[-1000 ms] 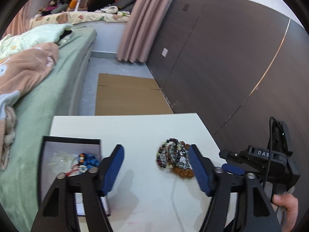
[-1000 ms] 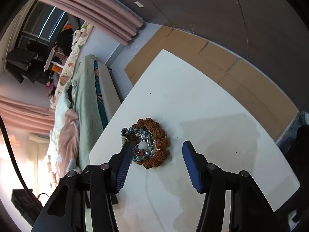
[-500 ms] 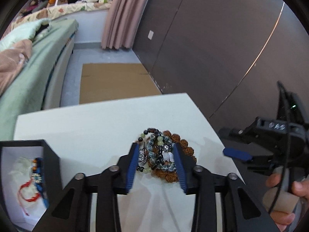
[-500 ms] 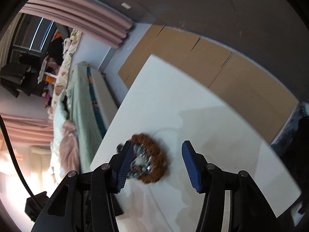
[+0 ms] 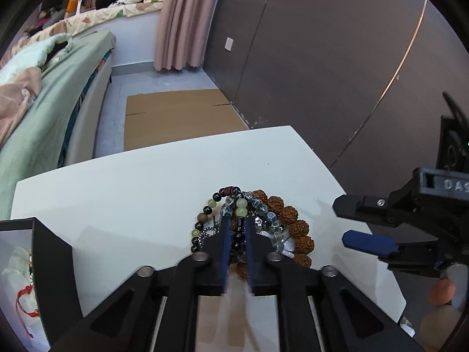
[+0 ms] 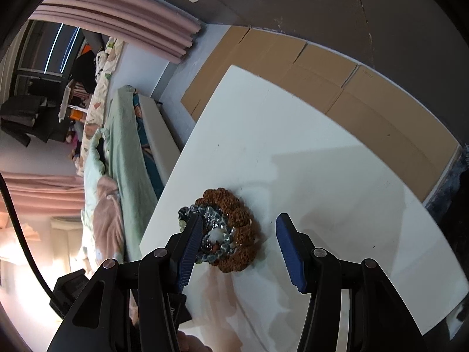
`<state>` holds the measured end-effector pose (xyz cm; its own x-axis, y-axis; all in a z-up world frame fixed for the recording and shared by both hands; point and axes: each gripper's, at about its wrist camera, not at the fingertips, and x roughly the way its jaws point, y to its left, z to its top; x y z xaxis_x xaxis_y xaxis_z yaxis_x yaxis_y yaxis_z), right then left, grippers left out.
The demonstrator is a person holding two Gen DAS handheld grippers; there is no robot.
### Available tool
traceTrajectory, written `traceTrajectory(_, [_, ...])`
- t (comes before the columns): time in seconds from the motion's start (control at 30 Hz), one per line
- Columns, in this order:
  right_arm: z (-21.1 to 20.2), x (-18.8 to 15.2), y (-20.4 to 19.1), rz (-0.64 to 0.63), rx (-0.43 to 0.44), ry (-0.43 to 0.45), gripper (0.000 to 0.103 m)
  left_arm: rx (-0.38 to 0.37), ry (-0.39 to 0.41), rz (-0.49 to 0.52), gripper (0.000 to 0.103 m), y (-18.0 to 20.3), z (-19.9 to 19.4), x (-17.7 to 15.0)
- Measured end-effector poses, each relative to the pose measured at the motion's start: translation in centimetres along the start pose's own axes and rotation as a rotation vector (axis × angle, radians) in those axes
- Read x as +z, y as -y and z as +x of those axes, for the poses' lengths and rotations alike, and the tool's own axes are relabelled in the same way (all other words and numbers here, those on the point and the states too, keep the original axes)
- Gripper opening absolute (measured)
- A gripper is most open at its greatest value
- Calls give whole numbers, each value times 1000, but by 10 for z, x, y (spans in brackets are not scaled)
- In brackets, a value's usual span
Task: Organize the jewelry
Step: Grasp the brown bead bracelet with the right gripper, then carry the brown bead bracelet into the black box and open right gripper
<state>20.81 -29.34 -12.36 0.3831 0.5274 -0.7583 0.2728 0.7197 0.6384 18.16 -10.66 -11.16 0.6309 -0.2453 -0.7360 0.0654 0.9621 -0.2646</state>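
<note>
A pile of beaded bracelets (image 5: pixel 275 220) lies on the white table (image 5: pixel 132 199): brown knobbly beads, clear glass beads, green and dark beads. My left gripper (image 5: pixel 236 226) is closed down over the middle of the pile, its blue pads pinching dark and green beads. The pile also shows in the right wrist view (image 6: pixel 231 231). My right gripper (image 6: pixel 239 245) is open and empty, hovering just in front of the pile; it shows at the right of the left wrist view (image 5: pixel 369 243).
A black jewelry box (image 5: pixel 55 267) with a white lining holds a red cord and beads at the table's left. A bed (image 5: pixel 47 117) stands left of the table. Cardboard (image 5: pixel 176 117) lies on the floor beyond. A dark wall (image 5: pixel 322 58) runs at right.
My left gripper has moved forward from near the box to the bracelet pile and closed from wide open to a pinch on the beads. The right gripper stayed open beside the pile.
</note>
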Motion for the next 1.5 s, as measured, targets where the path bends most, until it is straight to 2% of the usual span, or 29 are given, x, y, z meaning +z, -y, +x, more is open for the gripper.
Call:
traceTrajectory(0.2, [7, -2, -5, -37, -8, -23, 54, -30, 36, -51, 8, -14, -17, 5])
traceTrajectory(0.43, [26, -4, -17, -123, -92, -45, 54, -40, 79, -98, 8, -31, -35, 14])
traceTrajectory(0.5, [31, -7, -23, -169, -129, -45, 41, -50, 89, -120, 8, -37, -42, 16])
traceTrajectory(0.6, [41, -12, -30, -222, -194, -43, 32, -57, 111, -140, 8, -43, -54, 18])
traceTrajectory(0.73, [45, -17, -41, -281, -242, -21, 27, -60, 143, -157, 8, -52, -73, 18])
traceTrajectory(0.77, [44, -17, -41, -287, -242, -22, 21, -59, 150, -162, 8, -55, -77, 17])
traceTrajectory(0.9, [35, -18, -38, -262, -196, 8, 21, -57, 177, -189, 8, -68, -97, 16])
traceTrajectory(1.13, [4, -31, -53, -295, 3, 79, 21, -49, 232, -220, 8, -86, -131, 9])
traceTrajectory(1.5, [-11, -60, -76, -345, 174, 153, 21, -21, 288, -265, 8, -113, -169, -3])
